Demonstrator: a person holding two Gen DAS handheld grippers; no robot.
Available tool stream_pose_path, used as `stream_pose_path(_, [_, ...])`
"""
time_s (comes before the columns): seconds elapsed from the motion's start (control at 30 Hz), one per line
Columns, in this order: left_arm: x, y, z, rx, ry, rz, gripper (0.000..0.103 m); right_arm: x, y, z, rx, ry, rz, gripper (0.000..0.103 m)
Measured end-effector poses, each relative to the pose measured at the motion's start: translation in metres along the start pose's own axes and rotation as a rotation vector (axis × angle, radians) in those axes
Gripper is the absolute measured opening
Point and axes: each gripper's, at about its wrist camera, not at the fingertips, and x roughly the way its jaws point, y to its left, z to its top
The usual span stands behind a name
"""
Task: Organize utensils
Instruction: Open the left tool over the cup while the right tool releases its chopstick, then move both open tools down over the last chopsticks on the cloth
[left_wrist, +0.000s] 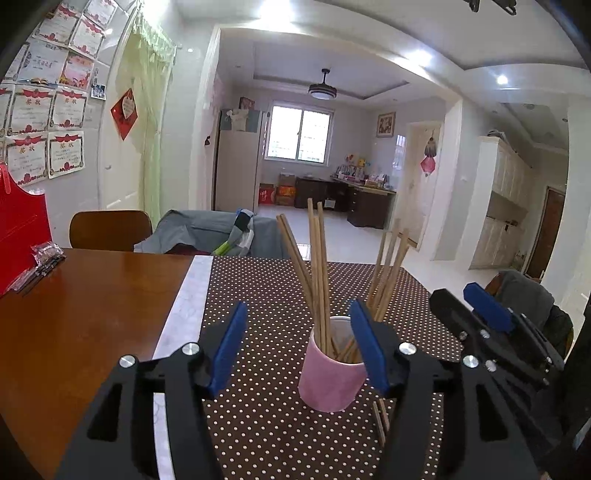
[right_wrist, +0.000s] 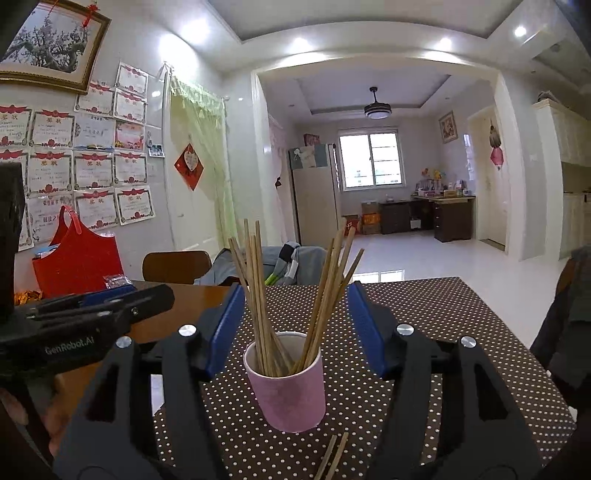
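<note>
Chopsticks (right_wrist: 334, 456): last loose pair lies on the dotted cloth (right_wrist: 424, 306) just before the pink cup (right_wrist: 286, 395), mid-table. Both grippers' fingers are spread, empty. Right gripper (right_wrist: 295, 328) is best lowered over the pair, closed across both sticks together.

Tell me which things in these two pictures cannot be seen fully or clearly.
- Loose chopsticks on the tablecloth: right wrist view, cut off by the bottom edge; left wrist view, partly behind the left gripper's fingers.
- Chopstick tips inside the pink cup: hidden by its wall.
- Certificates on the wall: text too small.
</note>
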Motion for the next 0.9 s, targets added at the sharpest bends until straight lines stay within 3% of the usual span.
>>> stream_pose_path(0.47, [-0.034, -0.024, -0.012, 0.044, 0.001, -0.042, 0.061, -0.052, -0.014, 0.005, 0.013, -0.002, -0.047, 0.067])
stream_pose_path(0.8, [-0.025, -0.042, -0.044, 0.084, 0.126, -0.081, 0.061, -0.065, -0.043, -0.016, 0.038, 0.101, -0.103, 0.071])
stream_pose_path(0.9, [-0.012, -0.045, -0.058, 0.086, 0.211, -0.096, 0.061, -0.063, -0.051, -0.026, 0.042, 0.166, -0.119, 0.074])
